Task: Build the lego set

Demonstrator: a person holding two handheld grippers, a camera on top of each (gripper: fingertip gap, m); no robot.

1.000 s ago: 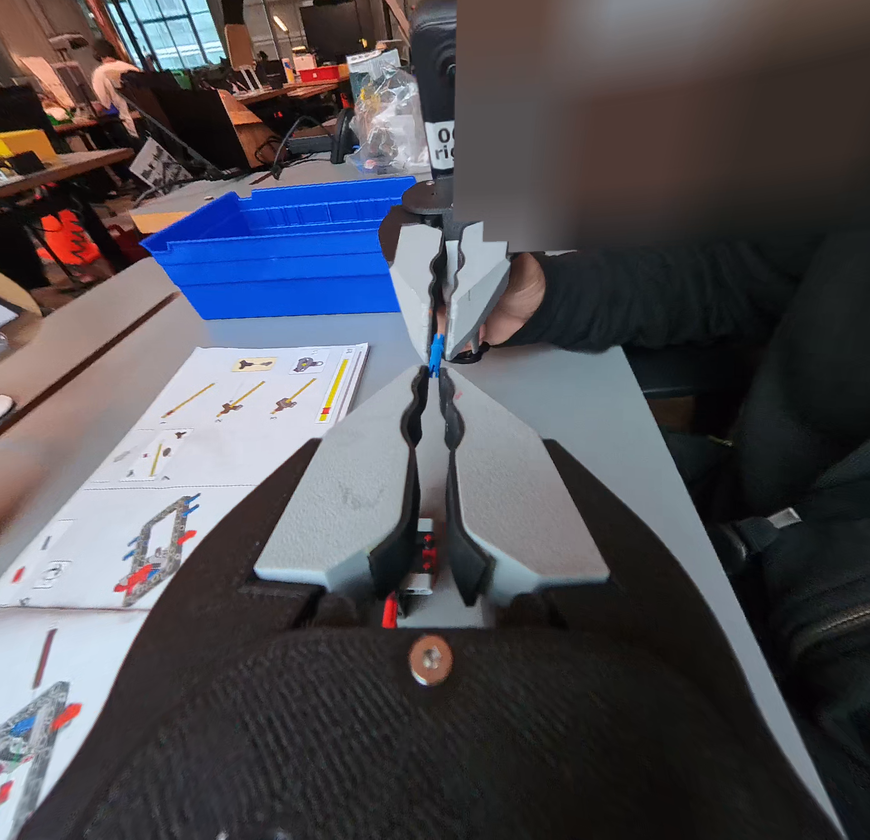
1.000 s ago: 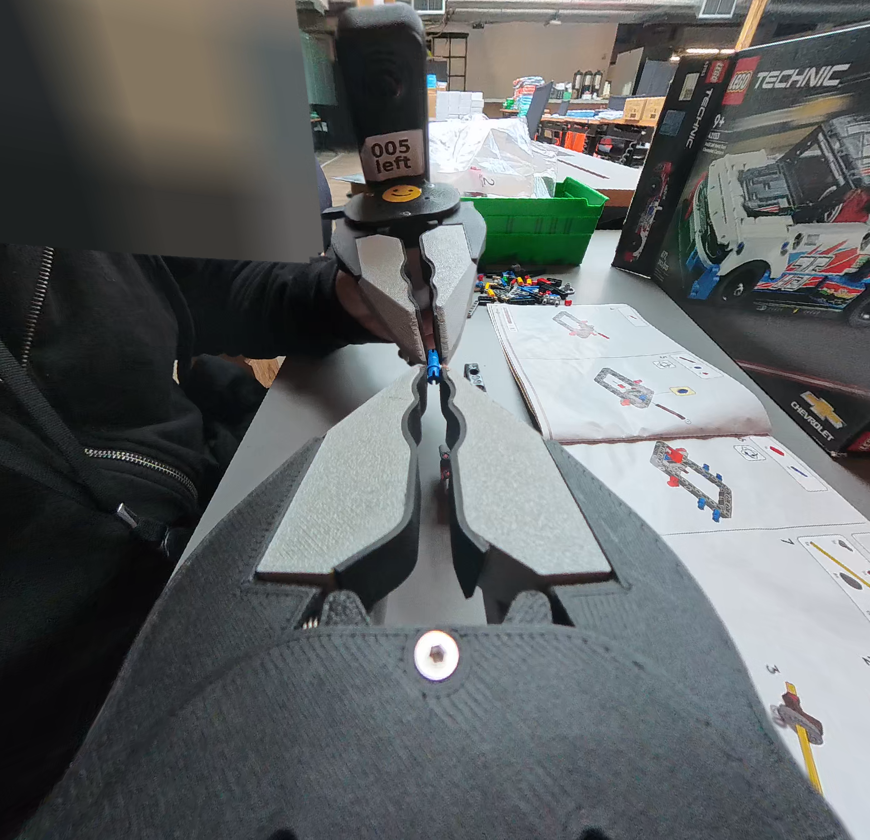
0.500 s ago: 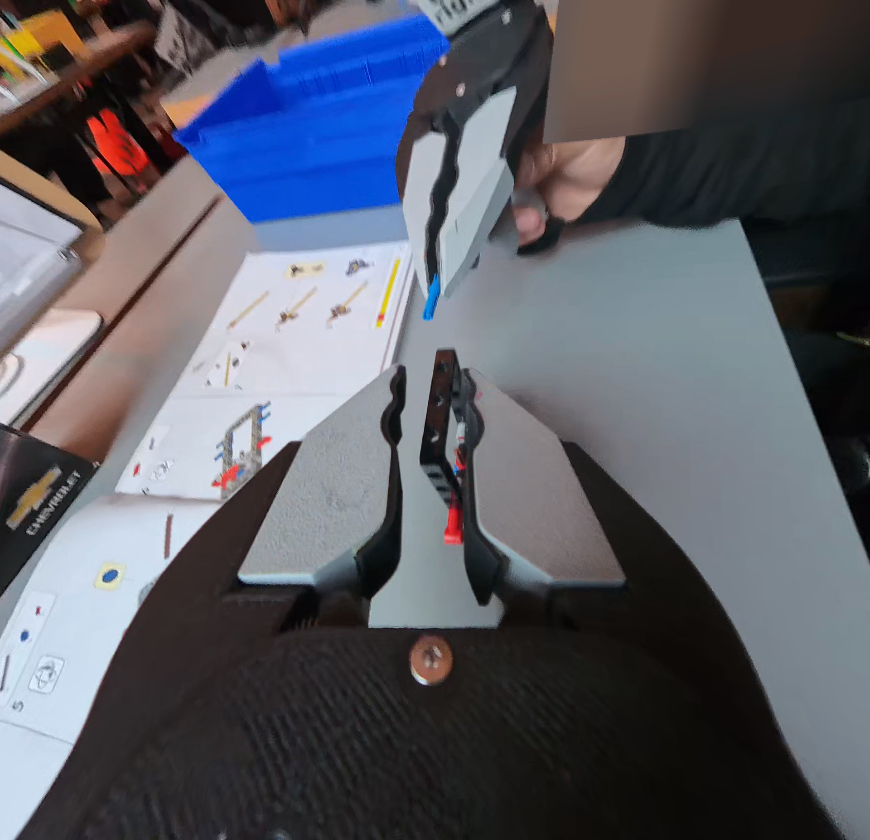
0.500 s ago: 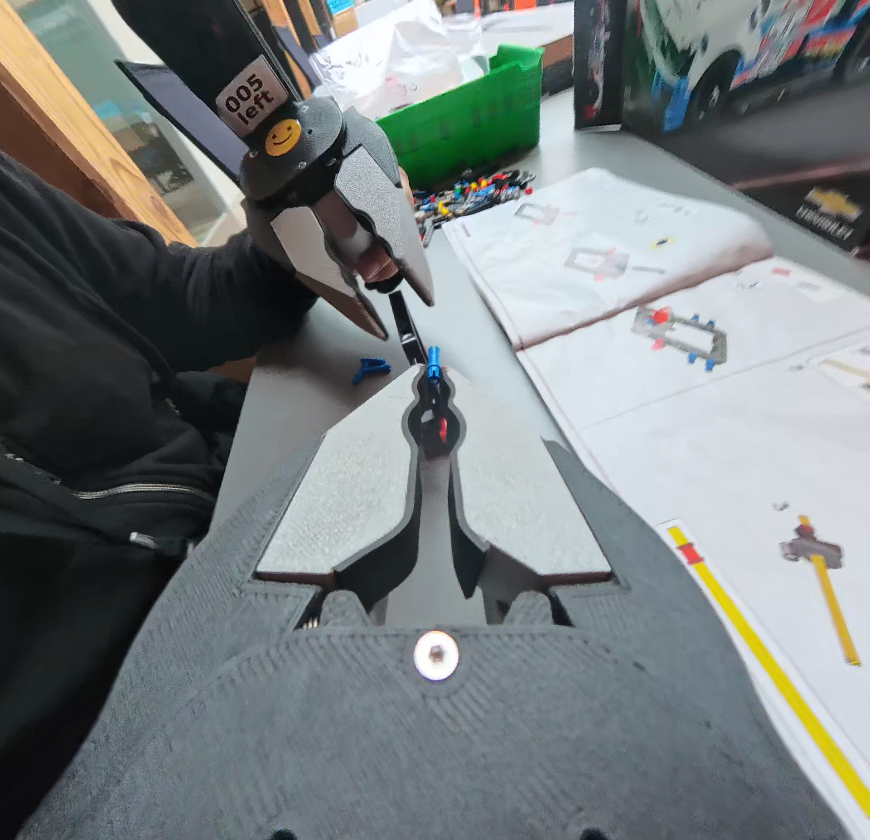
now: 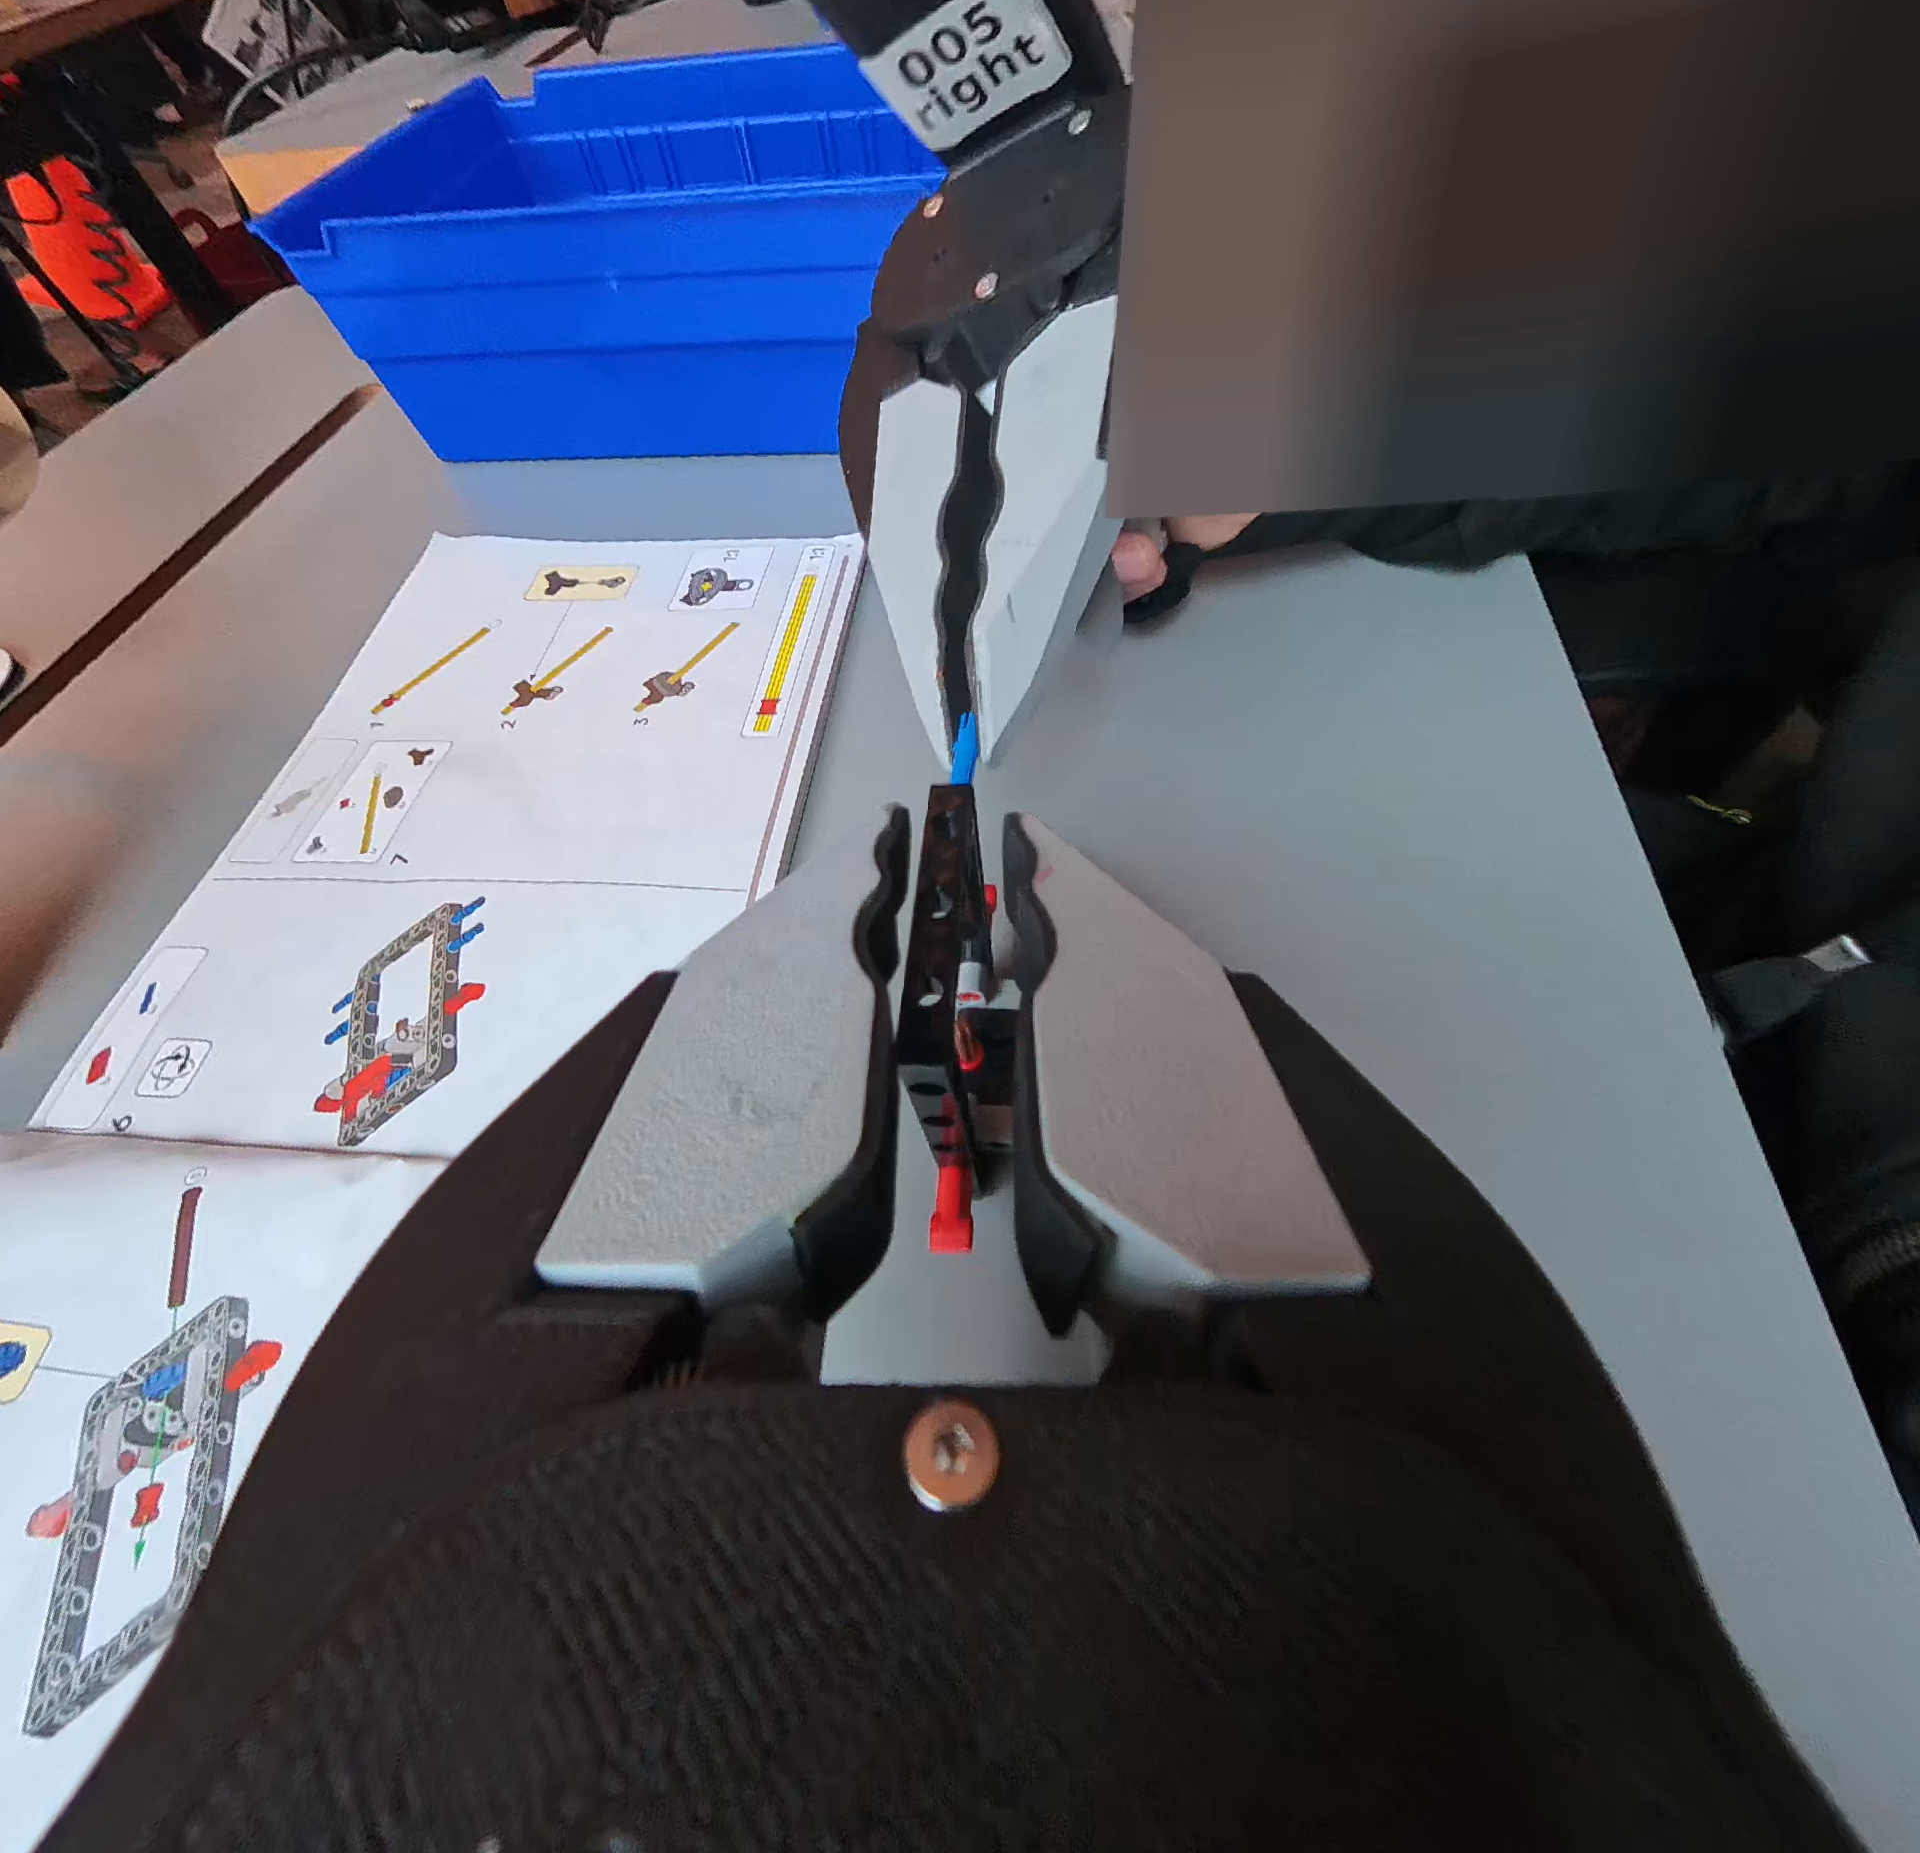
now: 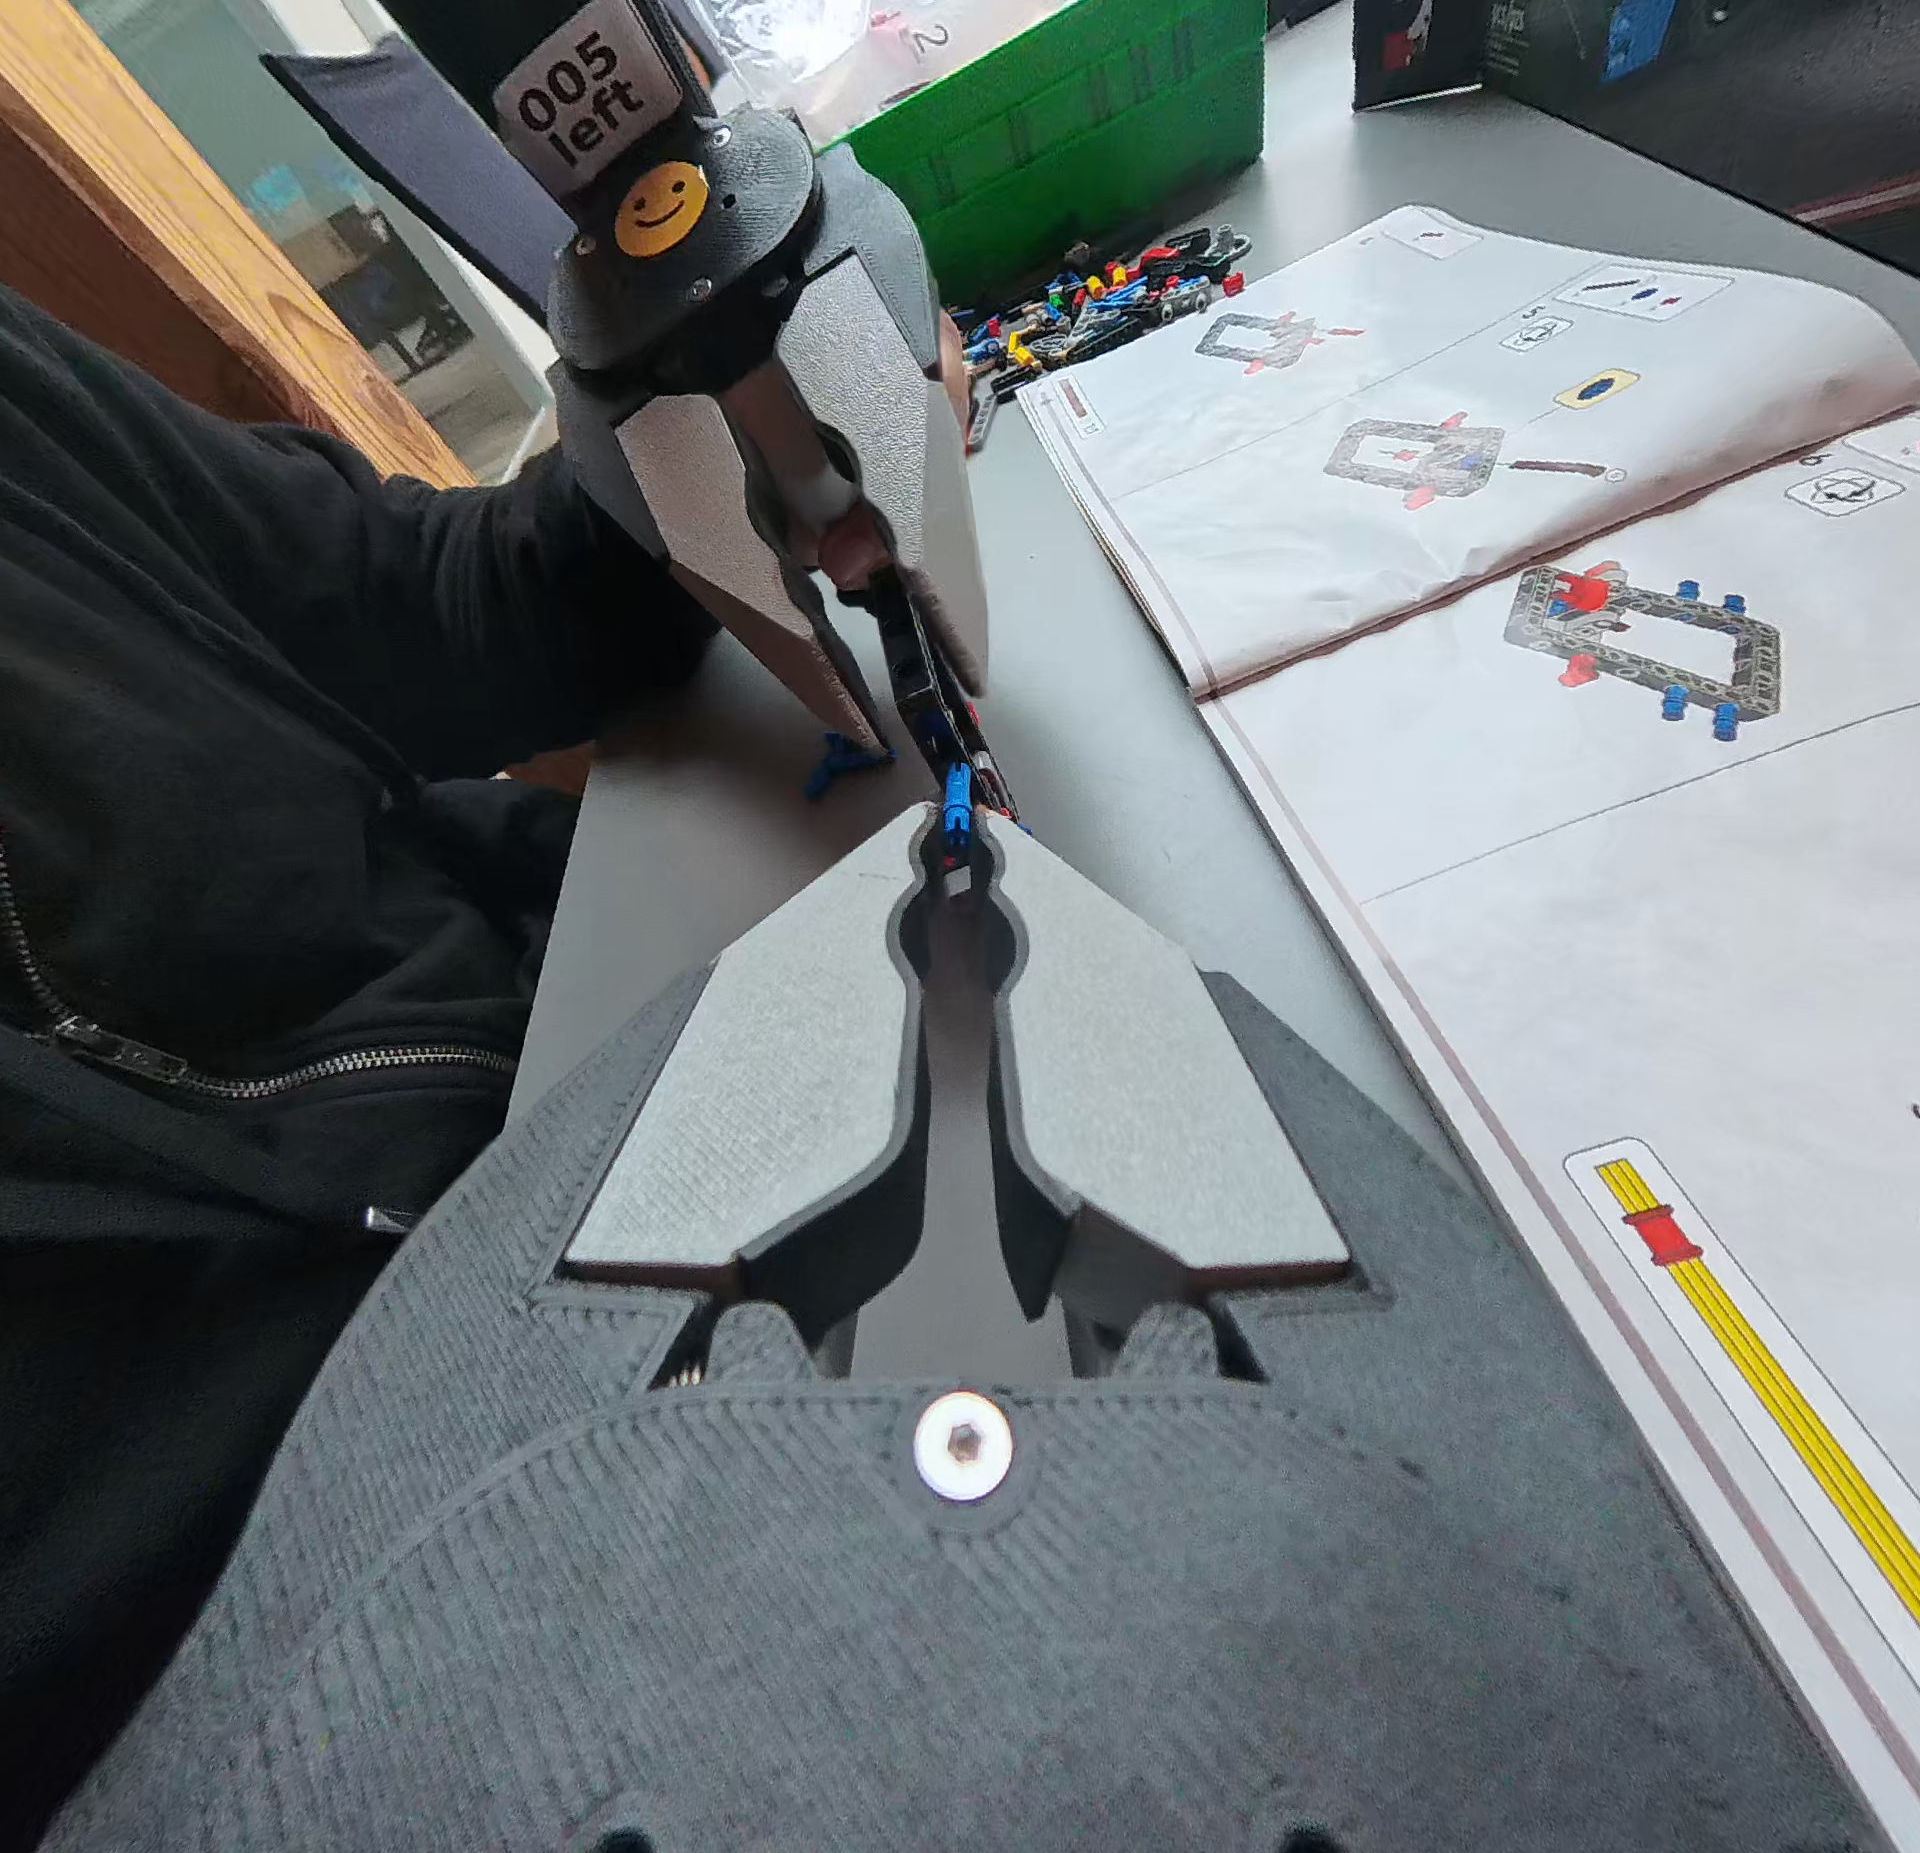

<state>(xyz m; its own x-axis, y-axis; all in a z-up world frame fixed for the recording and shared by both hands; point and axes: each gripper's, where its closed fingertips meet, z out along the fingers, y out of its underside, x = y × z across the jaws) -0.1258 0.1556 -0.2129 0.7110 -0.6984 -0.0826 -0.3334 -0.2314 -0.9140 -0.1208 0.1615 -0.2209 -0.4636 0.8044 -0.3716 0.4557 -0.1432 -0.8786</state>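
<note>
In the lower middle of the left wrist view, the left gripper [image 5: 951, 837] has its fingers clamped on the black beam assembly [image 5: 948, 982], whose tip nearly meets the blue pin [image 5: 963, 747] pinched by the right gripper [image 5: 971, 743] just above the worktop [image 5: 1299, 764]; a slight tilt could likely jam or drop the pin.

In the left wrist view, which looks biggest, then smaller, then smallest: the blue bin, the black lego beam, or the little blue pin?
1. Blue bin, though it sits farthest away.
2. Black lego beam.
3. Blue pin, clearly smallest.
</note>
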